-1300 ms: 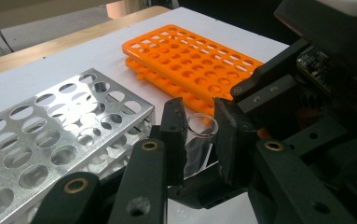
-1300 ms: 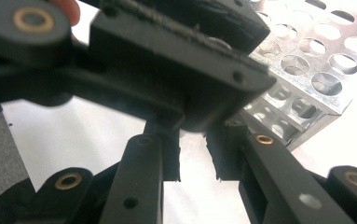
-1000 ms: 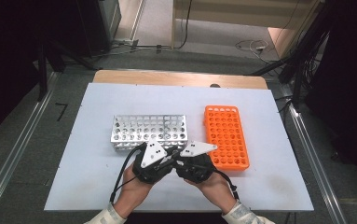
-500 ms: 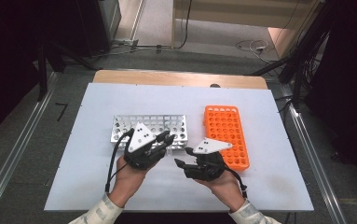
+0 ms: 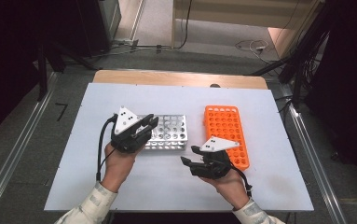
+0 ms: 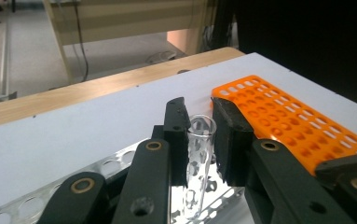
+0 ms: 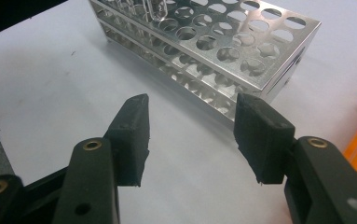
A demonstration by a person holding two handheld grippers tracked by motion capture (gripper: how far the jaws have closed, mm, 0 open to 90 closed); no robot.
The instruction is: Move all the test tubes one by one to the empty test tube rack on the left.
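Observation:
A clear, empty test tube (image 6: 199,154) stands upright between my left gripper's (image 6: 199,116) jaws, which are shut on it near its rim. In the high view the left gripper (image 5: 150,122) hangs over the left end of the silver metal rack (image 5: 169,133), and the tube's round bottom (image 7: 160,11) hovers above the rack's holes (image 7: 223,51). My right gripper (image 5: 188,155) sits in front of the rack, pointing left. Its jaws (image 7: 190,116) have just been opening, and nothing is between them. An orange rack (image 5: 225,133) lies to the right.
The white table (image 5: 167,98) has bare surface on the left and along the front edge. Its wooden far edge (image 5: 181,78) borders the floor with cables. The orange rack (image 6: 288,116) lies close beside the right hand.
The two grippers were together in front of the silver rack. The left one has moved up and left over the rack with the tube; the right has drawn back to the right and opened.

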